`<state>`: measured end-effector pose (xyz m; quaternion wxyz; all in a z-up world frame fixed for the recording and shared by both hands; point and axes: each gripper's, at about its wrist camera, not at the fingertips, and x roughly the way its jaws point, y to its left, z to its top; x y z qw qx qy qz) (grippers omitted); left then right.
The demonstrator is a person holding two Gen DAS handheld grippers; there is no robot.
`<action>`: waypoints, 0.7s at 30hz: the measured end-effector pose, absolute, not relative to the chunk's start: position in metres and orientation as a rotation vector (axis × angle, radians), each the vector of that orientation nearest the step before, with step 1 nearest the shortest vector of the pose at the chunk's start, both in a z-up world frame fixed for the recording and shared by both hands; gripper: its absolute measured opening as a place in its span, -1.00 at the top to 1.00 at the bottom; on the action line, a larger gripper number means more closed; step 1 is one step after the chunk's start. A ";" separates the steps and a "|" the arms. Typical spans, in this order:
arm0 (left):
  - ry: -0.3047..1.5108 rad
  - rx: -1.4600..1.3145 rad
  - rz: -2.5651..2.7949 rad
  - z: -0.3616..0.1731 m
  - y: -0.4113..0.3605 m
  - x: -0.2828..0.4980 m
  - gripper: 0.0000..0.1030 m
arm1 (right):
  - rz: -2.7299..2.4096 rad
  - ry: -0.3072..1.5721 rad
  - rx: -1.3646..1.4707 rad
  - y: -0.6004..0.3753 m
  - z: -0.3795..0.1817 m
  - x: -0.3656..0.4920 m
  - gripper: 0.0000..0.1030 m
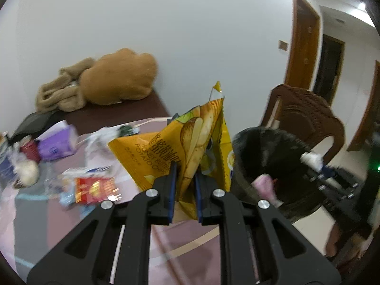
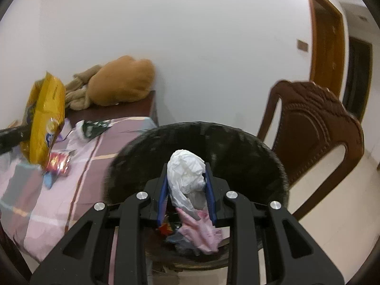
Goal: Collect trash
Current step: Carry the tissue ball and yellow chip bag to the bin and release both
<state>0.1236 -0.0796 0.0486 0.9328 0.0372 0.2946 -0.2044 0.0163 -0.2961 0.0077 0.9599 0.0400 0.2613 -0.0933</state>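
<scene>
Yellow potato-chip bag (image 1: 190, 142), crumpled and upright, pinched by the left gripper (image 1: 186, 178) above the surface (image 1: 59, 218) edge, beside the black bin (image 1: 273, 152). Crumpled white tissue (image 2: 186, 168) clamped in the right gripper (image 2: 186, 180) over the bin, which holds pink and red wrappers. Pink striped cloth, litter, red packet (image 1: 95, 188) on surface; brown chair (image 2: 315, 128), white wall beyond

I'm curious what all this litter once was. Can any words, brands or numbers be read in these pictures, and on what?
"HONEY BUTTER" and "POTATO CHIPS": on the yellow chip bag clamped in the left hand-held gripper; the last letters are partly hidden.
Large Chinese characters above those words: too blurred to read.
Red packet on the table: gold print, blurred.
Purple pack: print too small.
White tissue wad in the right hand-held gripper: no text.
</scene>
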 end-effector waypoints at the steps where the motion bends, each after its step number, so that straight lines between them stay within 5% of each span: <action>1: 0.602 0.073 -0.449 0.054 -0.092 0.124 0.72 | -0.191 0.540 0.102 -0.304 0.005 0.019 0.45; 5: 0.593 0.082 -0.501 0.062 -0.125 0.130 0.72 | -0.183 0.621 0.066 -0.308 -0.013 0.037 0.27; 8: 0.603 0.086 -0.544 0.062 -0.147 0.134 0.72 | -0.184 0.578 0.110 -0.316 -0.012 0.031 -0.56; 9: 0.614 0.089 -0.561 0.060 -0.154 0.136 0.72 | -0.190 0.548 0.138 -0.323 -0.009 0.027 -0.65; 14: 0.700 0.097 -0.667 0.044 -0.190 0.148 0.67 | -0.220 0.450 0.289 -0.360 0.003 -0.005 -0.75; 15: 0.716 0.092 -0.686 0.041 -0.196 0.150 0.59 | -0.231 0.447 0.297 -0.364 0.004 -0.008 -0.75; 19: 0.701 0.097 -0.694 0.037 -0.206 0.150 -0.48 | -0.270 0.467 0.304 -0.375 -0.001 -0.015 -0.75; 21: 0.657 0.107 -0.670 0.039 -0.200 0.146 -0.56 | -0.273 0.478 0.306 -0.373 -0.005 -0.015 -0.75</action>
